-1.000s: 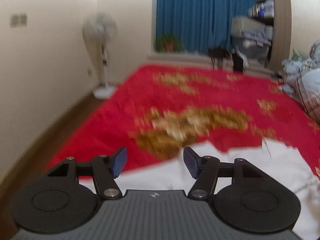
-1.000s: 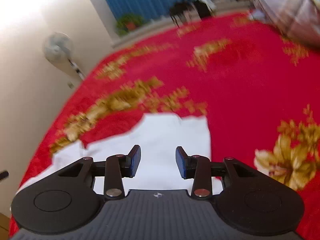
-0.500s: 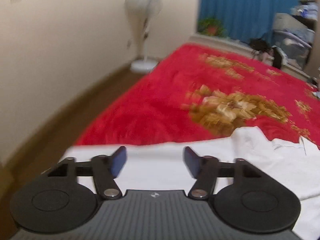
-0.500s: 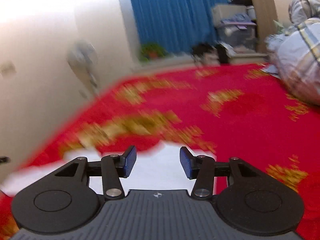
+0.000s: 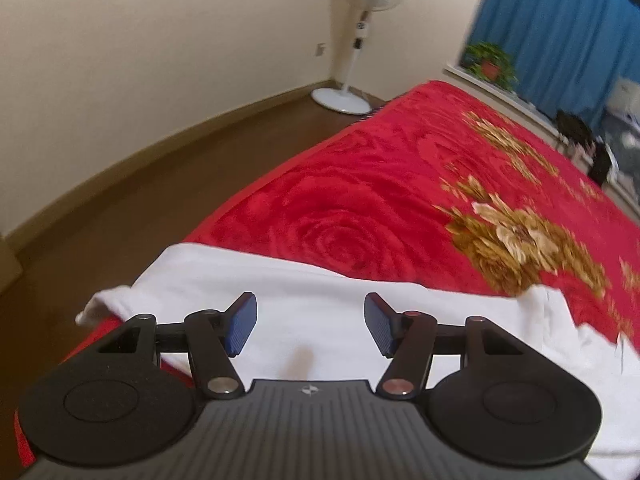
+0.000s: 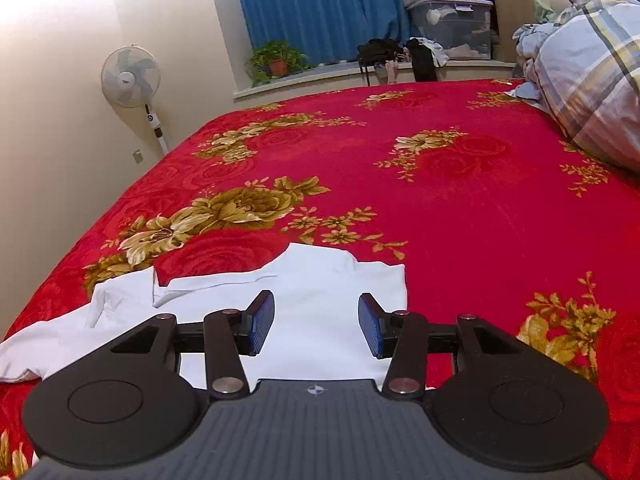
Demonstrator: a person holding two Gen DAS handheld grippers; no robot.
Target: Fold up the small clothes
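A white garment (image 6: 320,280) lies partly spread on the red floral blanket (image 6: 460,200), near the bed's front edge. One flap is folded over near its collar, and a sleeve trails to the left. In the left wrist view the garment's left end (image 5: 320,300) reaches the bed's side edge. My left gripper (image 5: 310,326) hovers over that end, open, with nothing between its blue pads (image 5: 240,328). Over the garment's right half my right gripper (image 6: 316,326) is also open and empty.
The bed's left edge drops to a brown wooden floor (image 5: 120,220) beside a cream wall. A standing fan (image 6: 130,76) stands in the corner. A plaid duvet (image 6: 592,80) is heaped at the far right of the bed. A potted plant (image 6: 278,60) and storage boxes (image 6: 452,28) sit by the blue curtain.
The left gripper has swung left and lower, from the garment's middle to its end at the bed's edge. The right gripper's jaws stand a little wider and its view has levelled out.
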